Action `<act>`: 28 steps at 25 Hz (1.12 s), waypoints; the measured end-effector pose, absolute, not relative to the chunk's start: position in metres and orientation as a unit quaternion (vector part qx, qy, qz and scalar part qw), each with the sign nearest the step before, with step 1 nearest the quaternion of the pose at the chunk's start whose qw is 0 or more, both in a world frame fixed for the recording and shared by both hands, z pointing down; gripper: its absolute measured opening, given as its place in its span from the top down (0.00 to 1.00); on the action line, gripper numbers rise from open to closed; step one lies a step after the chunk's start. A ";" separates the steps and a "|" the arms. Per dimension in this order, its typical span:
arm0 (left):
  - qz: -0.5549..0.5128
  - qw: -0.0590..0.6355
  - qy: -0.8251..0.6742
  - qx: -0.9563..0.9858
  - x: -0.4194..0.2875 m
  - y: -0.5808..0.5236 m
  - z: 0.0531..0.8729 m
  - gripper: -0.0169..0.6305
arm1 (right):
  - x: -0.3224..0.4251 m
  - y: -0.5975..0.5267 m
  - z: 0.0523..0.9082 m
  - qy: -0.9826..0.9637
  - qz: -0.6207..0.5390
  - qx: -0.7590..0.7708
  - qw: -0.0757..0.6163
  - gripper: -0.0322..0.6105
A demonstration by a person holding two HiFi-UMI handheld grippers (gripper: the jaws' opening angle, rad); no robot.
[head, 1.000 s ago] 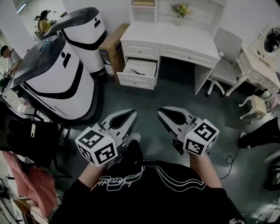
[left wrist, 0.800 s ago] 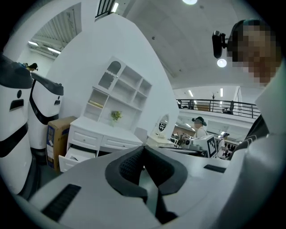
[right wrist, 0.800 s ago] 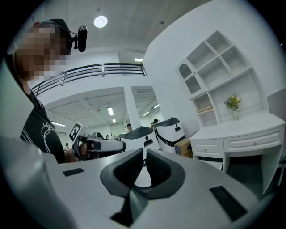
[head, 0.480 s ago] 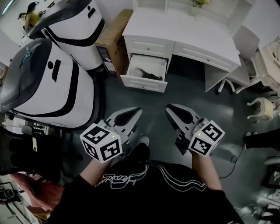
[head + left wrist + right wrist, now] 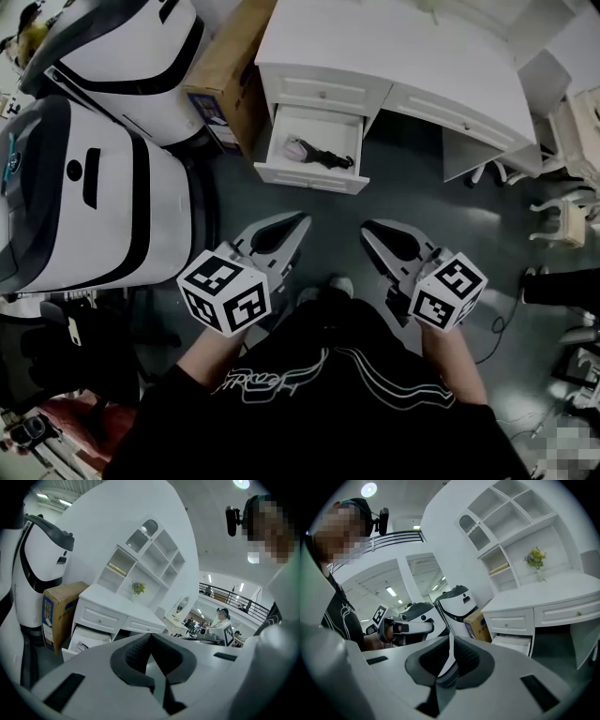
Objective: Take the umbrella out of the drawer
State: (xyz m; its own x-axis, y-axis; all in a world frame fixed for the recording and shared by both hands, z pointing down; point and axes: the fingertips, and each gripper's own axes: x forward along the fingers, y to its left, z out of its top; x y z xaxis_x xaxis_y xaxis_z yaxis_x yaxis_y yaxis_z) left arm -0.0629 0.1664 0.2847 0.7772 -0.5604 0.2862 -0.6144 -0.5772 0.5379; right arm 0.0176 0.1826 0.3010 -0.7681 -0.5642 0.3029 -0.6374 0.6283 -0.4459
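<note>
Surface (image 5: 394, 47): set at the far side of the floor.
Drawer (image 5: 309, 176): found open under the surface's left end, with the umbrella (image 5: 323, 157) laid inside.
Cardboard box (image 5: 223, 80): stood just left of the drawer.
Two machines (image 5: 94, 178): placed left of the box.
Stool (image 5: 565, 221): placed far right.
Left gripper (image 5: 298, 223) and right gripper (image 5: 368, 230): held side by side before the drawer, well apart from it.

Left gripper (image 5: 292, 226) at 8 o'clock, right gripper (image 5: 374, 232) at 4 o'clock, both pointing toward 12, jaws seemingly together, empty, forearms extended.
</note>
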 end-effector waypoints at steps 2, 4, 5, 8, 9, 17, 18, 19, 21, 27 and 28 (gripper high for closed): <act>0.043 0.323 -0.333 0.885 -0.062 0.152 0.293 0.94 | 0.018 0.168 0.311 -0.899 0.276 0.331 0.075 0.86; 0.046 0.328 -0.338 0.881 -0.060 0.135 0.302 0.94 | 0.022 0.148 0.322 -0.898 0.280 0.329 0.082 0.86; 0.050 0.331 -0.342 0.878 -0.059 0.126 0.309 0.94 | 0.024 0.137 0.327 -0.897 0.284 0.328 0.086 0.86; 0.066 0.349 -0.357 0.864 -0.059 0.095 0.330 0.94 | 0.031 0.102 0.340 -0.895 0.298 0.319 0.094 0.86; 0.066 0.355 -0.363 0.859 -0.058 0.083 0.334 0.94 | 0.034 0.089 0.345 -0.894 0.303 0.314 0.097 0.86; 0.071 0.378 -0.400 0.832 -0.038 -0.019 0.369 0.94 | 0.049 -0.018 0.391 -0.899 0.331 0.265 0.112 0.86; 0.072 0.379 -0.403 0.830 -0.036 -0.027 0.375 0.94 | 0.049 -0.028 0.398 -0.901 0.330 0.255 0.118 0.86; 0.073 0.381 -0.406 0.827 -0.035 -0.034 0.381 0.94 | 0.048 -0.036 0.405 -0.904 0.326 0.246 0.127 0.86; 0.075 0.384 -0.412 0.823 -0.035 -0.045 0.393 0.94 | 0.044 -0.053 0.422 -0.909 0.313 0.231 0.148 0.86; 0.076 0.409 -0.432 0.800 -0.056 -0.074 0.449 0.94 | 0.020 -0.098 0.511 -0.914 0.258 0.190 0.249 0.74; 0.079 0.414 -0.434 0.796 -0.062 -0.077 0.461 0.94 | 0.014 -0.104 0.528 -0.914 0.244 0.179 0.268 0.70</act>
